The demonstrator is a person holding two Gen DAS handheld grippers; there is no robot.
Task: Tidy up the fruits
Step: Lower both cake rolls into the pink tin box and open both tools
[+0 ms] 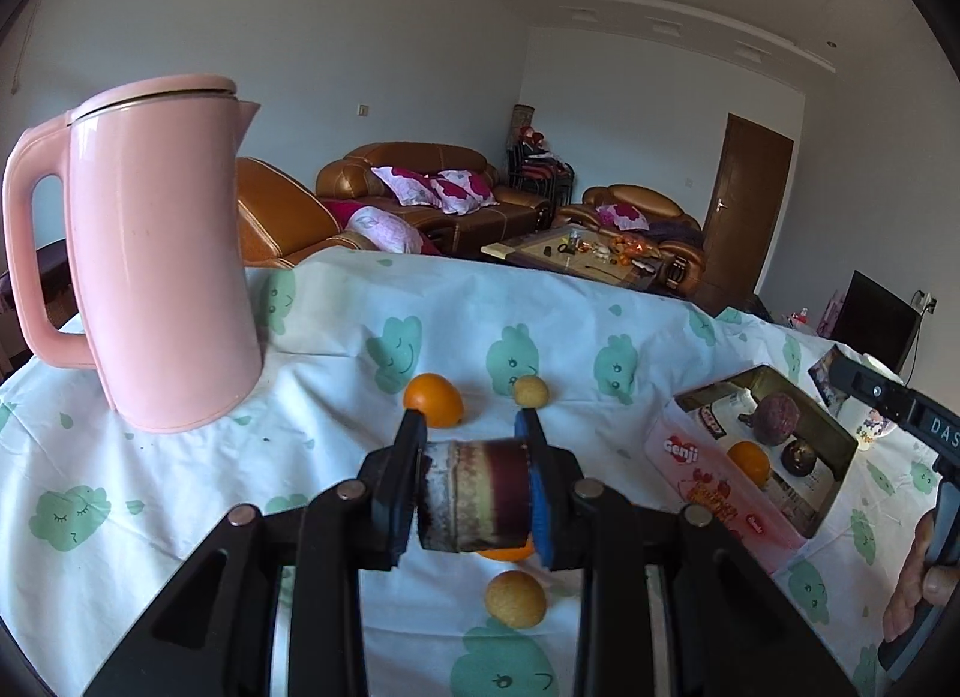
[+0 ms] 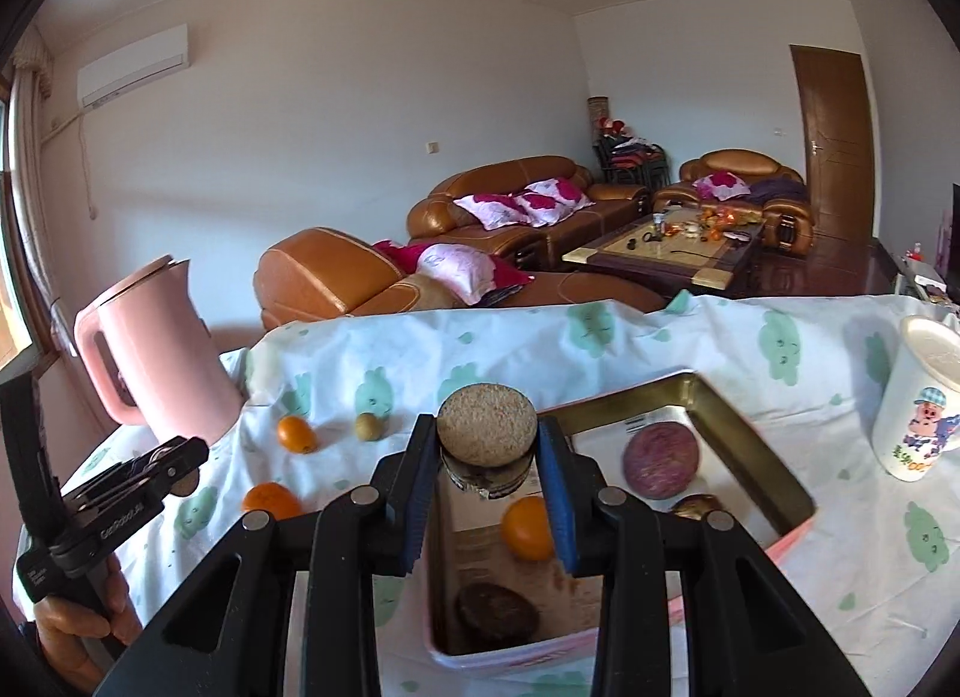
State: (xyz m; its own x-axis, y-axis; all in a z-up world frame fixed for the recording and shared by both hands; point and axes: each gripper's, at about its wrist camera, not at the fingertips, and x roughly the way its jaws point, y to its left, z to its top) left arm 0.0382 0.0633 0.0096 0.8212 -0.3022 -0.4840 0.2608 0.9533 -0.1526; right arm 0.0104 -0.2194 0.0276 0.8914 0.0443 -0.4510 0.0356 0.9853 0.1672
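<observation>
My left gripper [image 1: 474,487] is shut on a dark maroon cylinder-shaped piece [image 1: 477,496], held above the cloth. Below it lie an orange [image 1: 433,400], a small yellow-brown fruit [image 1: 531,391], another round yellow fruit [image 1: 516,599] and an orange partly hidden under the held piece [image 1: 510,553]. My right gripper [image 2: 487,481] is shut on a jar with a cork lid [image 2: 487,427], held over the pink metal tin [image 2: 750,445]. The tin holds an orange [image 2: 528,528], a purple round fruit [image 2: 660,460] and dark fruits [image 2: 495,613].
A pink kettle [image 1: 156,253] stands at the table's far left. A white cartoon cup [image 2: 918,397] stands right of the tin. The table has a white cloth with green prints [image 1: 180,487]. Sofas and a coffee table lie beyond the far edge.
</observation>
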